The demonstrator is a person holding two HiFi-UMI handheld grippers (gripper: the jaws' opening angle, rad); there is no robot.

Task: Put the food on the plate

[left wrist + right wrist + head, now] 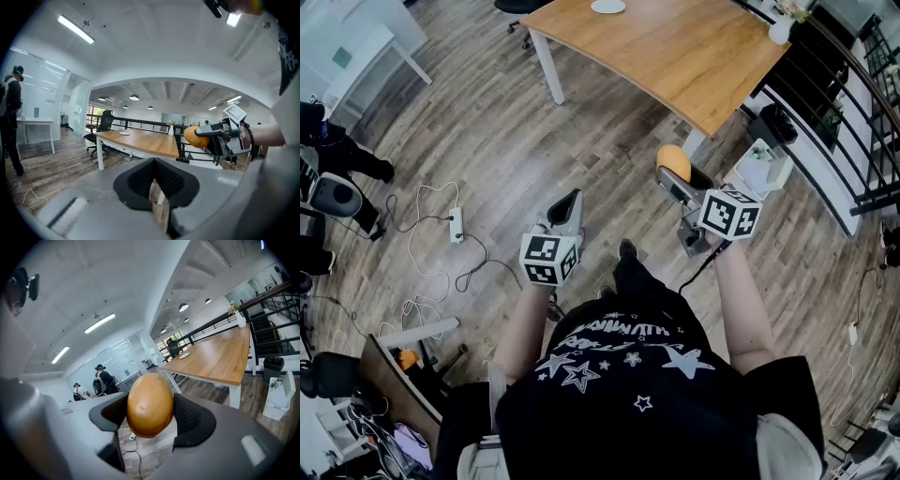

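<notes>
Ahead I see open floor (487, 141) up to the table (675, 56) — broad wood top, with the plate (607, 7) at its far edge. On my right a white bin (764, 167) and the railing (853, 122) crowd the table's corner — a power strip (457, 225) lies left.

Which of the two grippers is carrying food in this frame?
The right gripper: a rounded orange-brown food item sits clamped between its pads. The left gripper has its jaws together with nothing between them.
</notes>
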